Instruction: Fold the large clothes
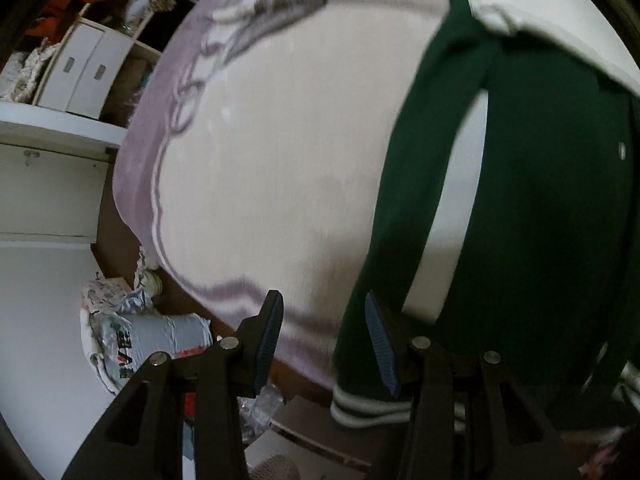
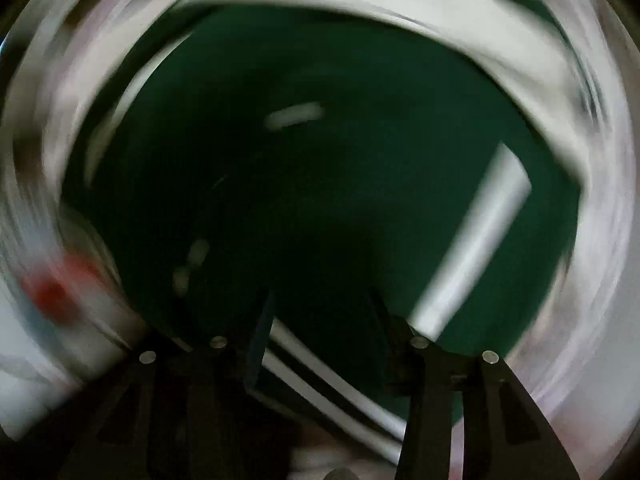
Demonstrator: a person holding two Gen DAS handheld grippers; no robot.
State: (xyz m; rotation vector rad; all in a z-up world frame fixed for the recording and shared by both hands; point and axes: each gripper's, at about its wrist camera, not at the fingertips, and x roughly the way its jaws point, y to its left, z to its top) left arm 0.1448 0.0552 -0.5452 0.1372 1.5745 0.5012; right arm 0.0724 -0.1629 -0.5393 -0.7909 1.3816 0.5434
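My left tongs (image 1: 324, 332) stand wide apart with nothing between them, just above the striped cuff edge of the dark green jacket with white stripes (image 1: 540, 220). The jacket lies spread over the white and lilac blanket (image 1: 260, 160) on the bed. My right tongs (image 2: 320, 320) are also wide, hanging close over the same green cloth (image 2: 320, 180); this view is much blurred. I judge the folding is at an early stage: I see no finished fold, and most work remains.
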